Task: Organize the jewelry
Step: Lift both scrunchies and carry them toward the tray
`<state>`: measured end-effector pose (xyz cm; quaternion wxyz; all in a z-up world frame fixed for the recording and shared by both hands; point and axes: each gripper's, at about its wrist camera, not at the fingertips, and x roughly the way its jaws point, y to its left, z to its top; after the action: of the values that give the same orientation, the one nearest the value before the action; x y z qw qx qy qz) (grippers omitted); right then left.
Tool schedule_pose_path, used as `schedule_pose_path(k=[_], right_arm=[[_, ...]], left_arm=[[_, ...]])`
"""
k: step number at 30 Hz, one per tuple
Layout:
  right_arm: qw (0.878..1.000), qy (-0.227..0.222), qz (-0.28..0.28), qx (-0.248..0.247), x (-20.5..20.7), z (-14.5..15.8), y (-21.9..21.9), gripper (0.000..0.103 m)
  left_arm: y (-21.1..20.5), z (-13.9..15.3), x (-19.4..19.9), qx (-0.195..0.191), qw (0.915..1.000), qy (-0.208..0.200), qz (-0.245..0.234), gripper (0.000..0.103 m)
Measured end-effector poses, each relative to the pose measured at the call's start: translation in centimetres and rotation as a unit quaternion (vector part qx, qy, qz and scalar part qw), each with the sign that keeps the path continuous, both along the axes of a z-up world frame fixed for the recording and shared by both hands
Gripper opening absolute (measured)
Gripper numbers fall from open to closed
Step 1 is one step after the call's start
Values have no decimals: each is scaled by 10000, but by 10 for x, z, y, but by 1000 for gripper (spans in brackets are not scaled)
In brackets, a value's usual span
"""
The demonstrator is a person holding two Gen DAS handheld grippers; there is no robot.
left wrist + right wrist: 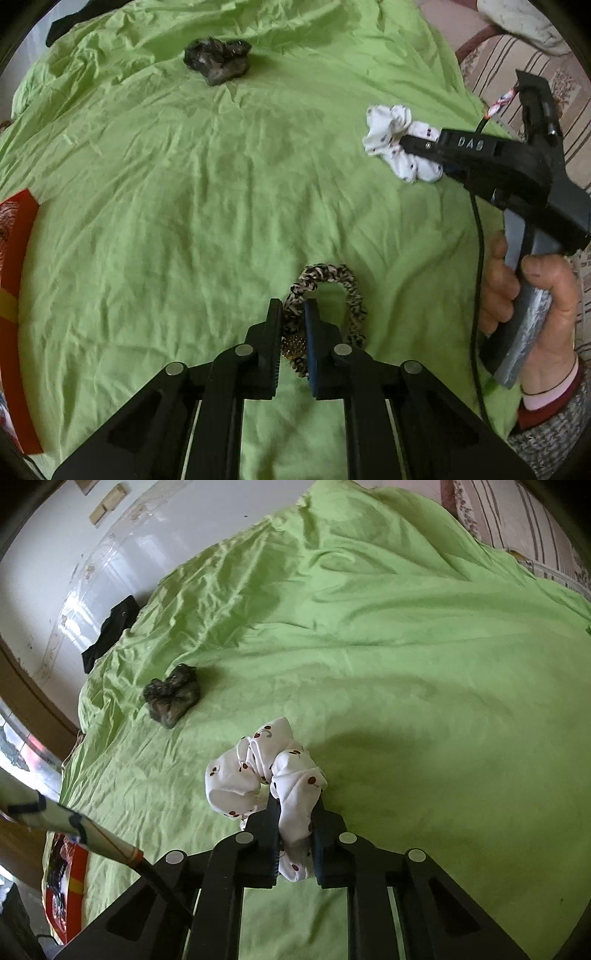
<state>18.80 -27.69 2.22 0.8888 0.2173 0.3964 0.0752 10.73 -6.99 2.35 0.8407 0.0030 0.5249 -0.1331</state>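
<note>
On the green bedsheet (184, 166), my left hand-held gripper (293, 314) clamps the soft braided scrunchie (332, 280); right hand-held gripper (295, 808), beyond it, pinches the light cherry-print scrunchie (266, 771).

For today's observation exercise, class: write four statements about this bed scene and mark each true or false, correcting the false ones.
1. The left gripper is closed on the leopard-print scrunchie. True.
2. The right gripper is open above the white cherry-print scrunchie. False: it is closed on it.
3. The dark scrunchie lies loose on the green sheet, with no gripper on it. True.
4. The sheet is blue. False: it is green.
</note>
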Motion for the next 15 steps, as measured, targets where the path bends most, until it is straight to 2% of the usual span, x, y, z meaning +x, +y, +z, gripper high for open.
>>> schedule_pose_path(k=[8, 15], right_arm=[[9999, -99, 10, -54, -21, 13, 2, 14], [9997, -213, 73, -94, -38, 26, 12, 14]], left_arm=[[7, 26, -26, -103, 9997, -220, -3, 11], [9, 38, -47, 119, 9991, -401, -51, 11]])
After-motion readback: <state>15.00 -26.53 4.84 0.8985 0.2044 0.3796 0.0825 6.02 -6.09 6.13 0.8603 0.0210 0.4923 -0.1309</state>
